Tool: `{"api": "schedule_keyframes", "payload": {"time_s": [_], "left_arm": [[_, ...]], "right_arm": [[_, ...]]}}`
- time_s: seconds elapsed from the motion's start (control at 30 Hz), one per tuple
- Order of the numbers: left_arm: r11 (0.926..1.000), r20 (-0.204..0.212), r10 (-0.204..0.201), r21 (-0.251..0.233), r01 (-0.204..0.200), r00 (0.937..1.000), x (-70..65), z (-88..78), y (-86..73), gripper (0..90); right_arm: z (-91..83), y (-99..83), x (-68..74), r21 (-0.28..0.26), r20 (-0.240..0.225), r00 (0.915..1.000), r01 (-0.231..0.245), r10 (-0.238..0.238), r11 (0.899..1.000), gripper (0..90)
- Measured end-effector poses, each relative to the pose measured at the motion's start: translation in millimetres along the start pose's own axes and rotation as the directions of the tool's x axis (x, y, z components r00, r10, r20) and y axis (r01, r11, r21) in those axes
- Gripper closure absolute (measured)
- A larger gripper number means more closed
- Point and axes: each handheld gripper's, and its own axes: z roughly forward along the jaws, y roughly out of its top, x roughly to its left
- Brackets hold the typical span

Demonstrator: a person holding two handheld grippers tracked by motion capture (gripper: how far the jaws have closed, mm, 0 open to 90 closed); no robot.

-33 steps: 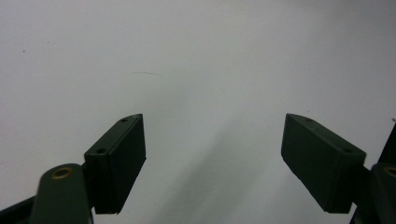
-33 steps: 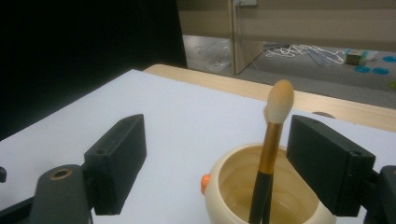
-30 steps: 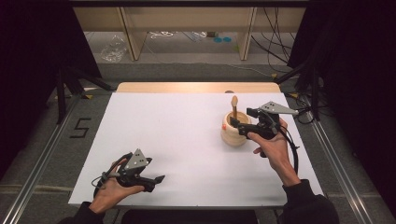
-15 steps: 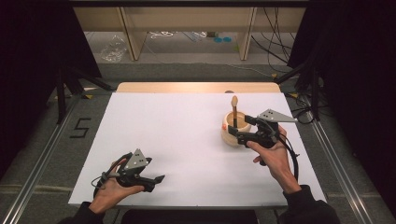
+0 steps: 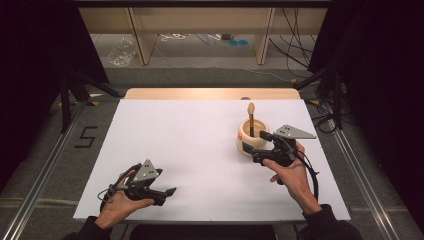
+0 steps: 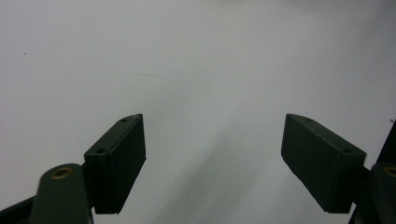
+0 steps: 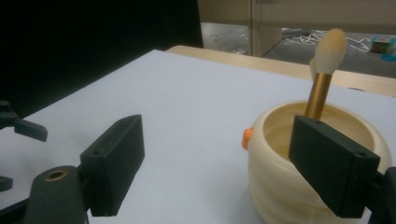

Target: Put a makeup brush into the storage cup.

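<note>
Two tongs are in play, one in each of the person's hands, and both stand wide with nothing between their jaws. One cream ribbed pot point(image 5: 252, 137) sits on the white counter point(image 5: 190, 135), toward its right half and well away from the near edge; in the right gripper view the same pot point(image 7: 299, 186) shows a small orange knob on its side. One brush point(image 5: 251, 117) stands in the pot, leaning a little, with a gold-coloured handle and a pale tuft on top; the right gripper view shows that brush point(image 7: 324, 74) rising above the pot's rim. The right tongs point(image 5: 255, 145) are held just beside the pot on its near right side, with the jaws pointed toward it; in the right gripper view, the right tongs point(image 7: 233, 163) have one jaw in front of the pot's wall and the other out over bare counter, so the pot lies only partly within the gap and whether a jaw touches it cannot be told. The left tongs point(image 5: 167, 192) rest low near the counter's front left edge, well apart from the pot. In the left gripper view, the left tongs point(image 6: 212, 163) have their two black jaws spread over plain white surface.
</note>
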Motion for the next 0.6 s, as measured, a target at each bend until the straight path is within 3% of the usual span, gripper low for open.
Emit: {"api": "schedule_keyframes", "payload": {"time_s": [0.07, 0.1, 0.27, 0.3, 0.33, 0.4, 0.57, 0.6], "left_arm": [[1.0, 0.0, 0.0, 0.001, 0.0, 1.0, 0.1, -0.1, 0.0, 21.9], [1.0, 0.0, 0.0, 0.001, 0.0, 1.0, 0.0, -0.1, 0.1, 21.9], [1.0, 0.005, 0.001, -0.004, -0.001, 1.0, 0.3, 0.1, 0.0, 21.9], [1.0, 0.005, 0.0, -0.004, 0.0, 1.0, 0.3, 0.2, 0.0, 21.9], [1.0, -0.001, 0.002, 0.0, -0.002, 1.0, 0.0, -0.3, 0.1, 21.9], [1.0, 0.005, 0.002, -0.004, -0.002, 1.0, 0.3, 0.2, 0.0, 21.9], [0.9999, -0.008, 0.01, 0.006, -0.01, 0.9999, 0.5, -0.6, 0.2, 21.9], [1.0, -0.001, 0.01, 0.0, -0.01, 1.0, 0.8, 0.1, -0.1, 21.9]], "right_arm": [[0.8, -2.5, -0.1, -0.02, 0.004, 0.9998, 0.021, -0.021, 1.0, 18.2], [1.1, -5.0, 1.7, -0.015, -0.015, 0.9999, 0.003, -0.004, 1.0, 17.5], [0.6, -8.6, 3.6, -0.006, -0.014, 0.9999, 0.003, -0.003, 1.0, 16.9], [1.3, -9.5, 2.6, -0.023, -0.008, 0.9997, 0.024, -0.024, 0.999, 16.7], [-0.2, -11.1, 5.5, -0.001, -0.015, 0.9999, 0.003, -0.003, 1.0, 16.6], [0.2, -13.5, 6.6, -0.019, -0.023, 0.9997, 0.008, -0.008, 1.0, 16.5], [-2.3, -16.5, 9.2, 0.012, -0.029, 0.9996, 0.005, -0.005, 1.0, 16.5], [-1.7, -18.2, 9.7, -0.003, -0.032, 0.9994, 0.007, -0.007, 1.0, 16.5]]}}
